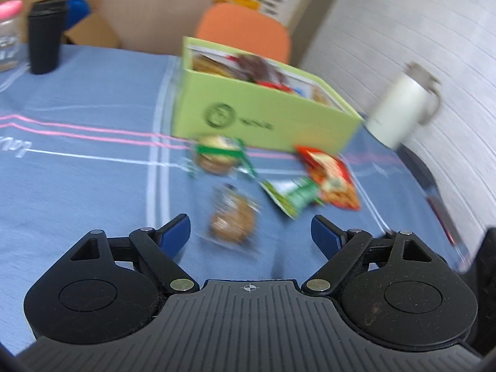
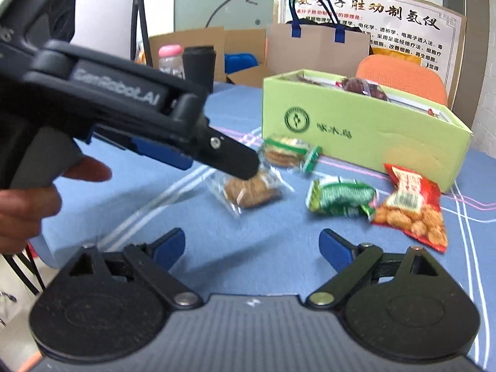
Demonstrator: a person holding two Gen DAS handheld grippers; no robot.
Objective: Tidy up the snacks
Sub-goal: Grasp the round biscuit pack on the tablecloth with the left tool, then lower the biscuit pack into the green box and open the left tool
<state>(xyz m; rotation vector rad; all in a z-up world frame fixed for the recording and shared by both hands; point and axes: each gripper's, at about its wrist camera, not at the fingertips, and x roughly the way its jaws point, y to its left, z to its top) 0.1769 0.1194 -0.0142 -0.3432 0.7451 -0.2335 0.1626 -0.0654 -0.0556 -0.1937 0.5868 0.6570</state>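
Observation:
A light green box (image 1: 263,105) (image 2: 356,124) holding several snack packets stands on the blue tablecloth. In front of it lie a green-banded cookie packet (image 1: 217,155) (image 2: 285,152), a clear cookie packet (image 1: 232,220) (image 2: 251,189), a green bag (image 1: 294,195) (image 2: 341,198) and a red bag (image 1: 334,176) (image 2: 409,204). My left gripper (image 1: 249,231) is open just short of the clear packet, which touches neither pad. In the right wrist view, one of its fingers (image 2: 235,158) hangs over that packet. My right gripper (image 2: 252,243) is open and empty, nearer the table's front.
A black tumbler (image 1: 46,40) (image 2: 200,65) and a pink-lidded jar (image 1: 9,31) stand at the back left. A white flask (image 1: 403,105) is right of the box. An orange chair (image 1: 245,31), cardboard and a paper bag (image 2: 316,46) lie beyond. A hand (image 2: 31,198) holds the left gripper.

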